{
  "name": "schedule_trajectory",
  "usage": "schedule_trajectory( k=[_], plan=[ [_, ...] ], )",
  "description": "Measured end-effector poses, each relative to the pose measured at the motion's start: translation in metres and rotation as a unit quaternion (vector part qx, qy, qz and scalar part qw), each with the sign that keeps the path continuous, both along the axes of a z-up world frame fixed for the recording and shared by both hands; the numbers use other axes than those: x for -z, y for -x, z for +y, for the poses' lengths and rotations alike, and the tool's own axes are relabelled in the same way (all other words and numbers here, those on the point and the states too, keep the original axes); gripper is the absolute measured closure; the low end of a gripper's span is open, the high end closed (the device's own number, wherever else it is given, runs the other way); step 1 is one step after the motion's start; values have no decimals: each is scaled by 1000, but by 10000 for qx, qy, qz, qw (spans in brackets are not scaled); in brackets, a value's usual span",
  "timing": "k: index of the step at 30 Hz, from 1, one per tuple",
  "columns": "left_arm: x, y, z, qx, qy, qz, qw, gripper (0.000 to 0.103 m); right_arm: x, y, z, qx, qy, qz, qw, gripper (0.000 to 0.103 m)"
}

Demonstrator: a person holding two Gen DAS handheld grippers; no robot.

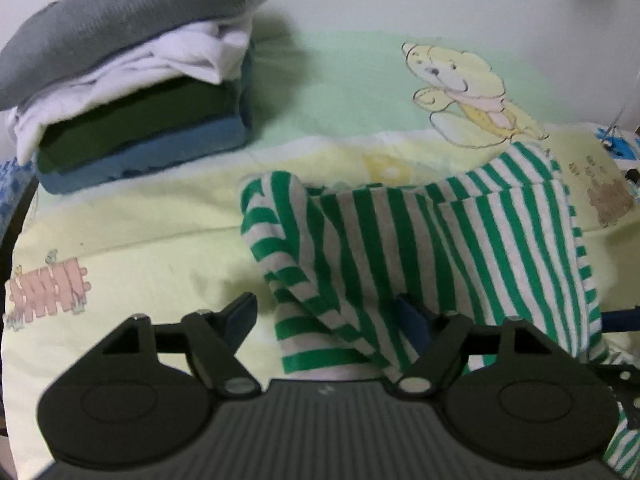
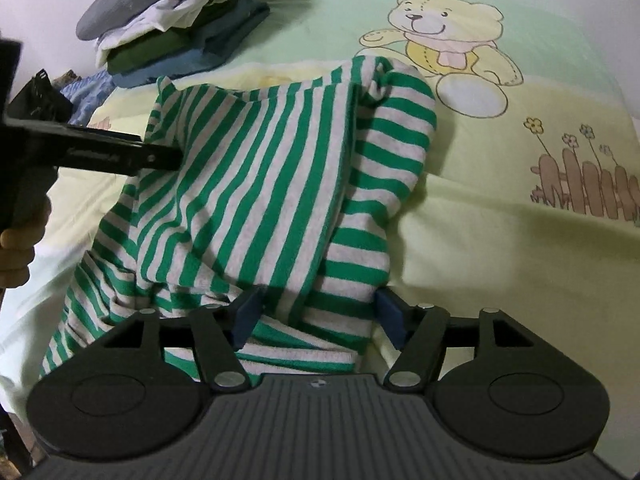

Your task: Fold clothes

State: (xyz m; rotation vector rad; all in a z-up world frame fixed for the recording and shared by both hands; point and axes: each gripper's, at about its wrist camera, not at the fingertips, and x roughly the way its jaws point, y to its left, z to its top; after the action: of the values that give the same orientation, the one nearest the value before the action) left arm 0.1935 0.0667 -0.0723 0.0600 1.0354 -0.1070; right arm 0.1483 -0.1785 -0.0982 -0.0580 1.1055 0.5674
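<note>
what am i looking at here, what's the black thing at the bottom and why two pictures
Each picture comes from a camera on a hand-held two-finger gripper, one per hand, looking along its fingers. The black shape at the bottom is that tool. The left gripper and right gripper both stand open over a green-striped shirt lying rumpled on a bear-print bedsheet; cloth sits between the fingers, but neither grips it. In the right view, a hand holds the left tool. A stack of folded clothes waits behind.

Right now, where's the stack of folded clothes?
Upper left in both wrist views: the folded stack sits on the bear-print sheet, left of the printed bear, beyond the striped shirt.
</note>
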Motion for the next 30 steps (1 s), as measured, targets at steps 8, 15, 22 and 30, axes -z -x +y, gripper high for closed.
schedule_trajectory(
  k=[8, 15, 22, 30],
  plan=[
    [10, -4, -5, -61, -359, 1, 9993, 7, -1, -12, 9, -385, 271, 161, 9988, 29],
    [10, -2, -6, 32, -536, 2, 9986, 3, -19, -47, -7, 244, 220, 517, 9981, 28],
    [16, -7, 3, -88, -245, 140, 9996, 1, -10, -62, -11, 911, -143, 504, 9945, 28],
    [21, -11, 12, -206, 76, 271, 9994, 1, -3, -63, -10, 1316, -555, 286, 9893, 25]
  ],
)
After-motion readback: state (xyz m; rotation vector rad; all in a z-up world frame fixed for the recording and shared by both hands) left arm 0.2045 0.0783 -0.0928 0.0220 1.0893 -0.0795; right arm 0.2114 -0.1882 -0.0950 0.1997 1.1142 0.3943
